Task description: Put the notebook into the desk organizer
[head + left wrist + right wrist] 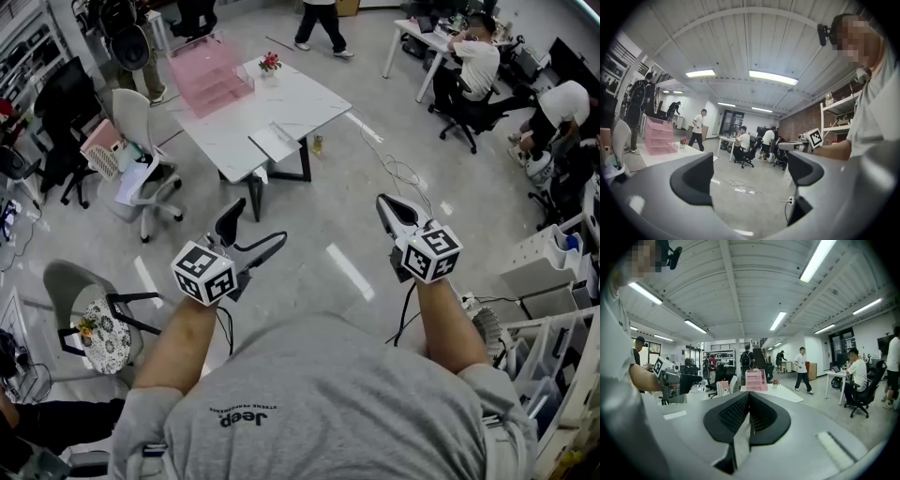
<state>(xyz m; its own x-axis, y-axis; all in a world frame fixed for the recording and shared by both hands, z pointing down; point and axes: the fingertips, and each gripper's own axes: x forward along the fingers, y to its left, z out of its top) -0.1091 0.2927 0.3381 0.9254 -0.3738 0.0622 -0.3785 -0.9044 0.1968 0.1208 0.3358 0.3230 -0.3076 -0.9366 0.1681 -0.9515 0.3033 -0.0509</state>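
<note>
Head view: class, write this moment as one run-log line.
left tool: open, empty | right tool: shut, empty | notebook: flat on table, untouched | organizer: on table, apart from notebook

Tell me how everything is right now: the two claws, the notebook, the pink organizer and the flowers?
left claw, open, nothing in it
right claw, shut, nothing in it
notebook, lying flat on the white table, near its edge
pink organizer, standing upright at the table's far end, notebook not in it
flowers, standing upright on the table beside the organizer
</note>
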